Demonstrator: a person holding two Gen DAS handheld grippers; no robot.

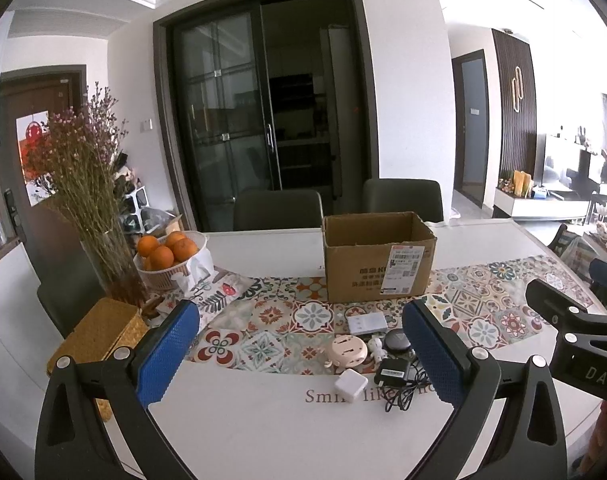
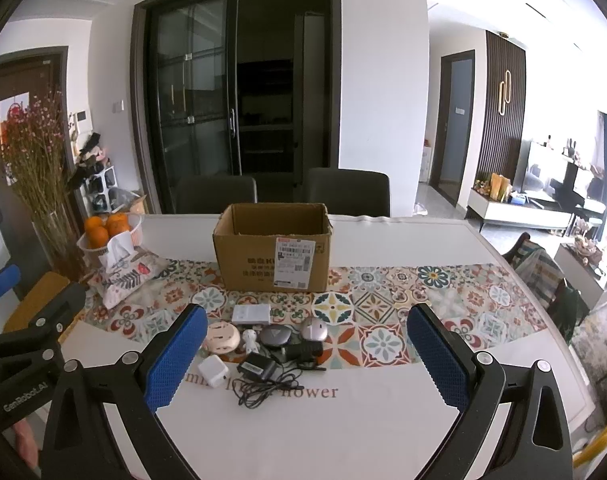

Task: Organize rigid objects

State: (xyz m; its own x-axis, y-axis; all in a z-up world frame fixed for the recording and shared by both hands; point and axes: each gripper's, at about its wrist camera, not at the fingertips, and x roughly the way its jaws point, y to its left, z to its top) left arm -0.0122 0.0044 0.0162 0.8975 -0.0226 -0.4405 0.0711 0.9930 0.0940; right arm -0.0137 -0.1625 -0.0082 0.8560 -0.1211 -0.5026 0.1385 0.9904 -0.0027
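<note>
An open cardboard box (image 1: 377, 258) (image 2: 272, 254) stands on the patterned runner. In front of it lie small items: a white flat box (image 2: 251, 314) (image 1: 366, 324), a pink round gadget (image 2: 222, 338) (image 1: 348, 350), a white cube charger (image 2: 213, 370) (image 1: 351, 385), a black adapter with cable (image 2: 259, 369) (image 1: 393, 372), a dark round puck (image 2: 276, 335) (image 1: 397, 340), a grey mouse (image 2: 313, 329) and a small white figure (image 2: 249, 339). My left gripper (image 1: 303, 354) is open and empty above the near table. My right gripper (image 2: 308, 354) is open and empty, to the right of the left one.
A basket of oranges (image 1: 169, 258), a vase of dried flowers (image 1: 103, 248), a tissue pouch (image 2: 121, 280) and a yellow woven box (image 1: 99, 338) stand at the table's left. Two dark chairs (image 2: 281, 192) are behind the table. The table's right edge (image 2: 515, 280) drops off.
</note>
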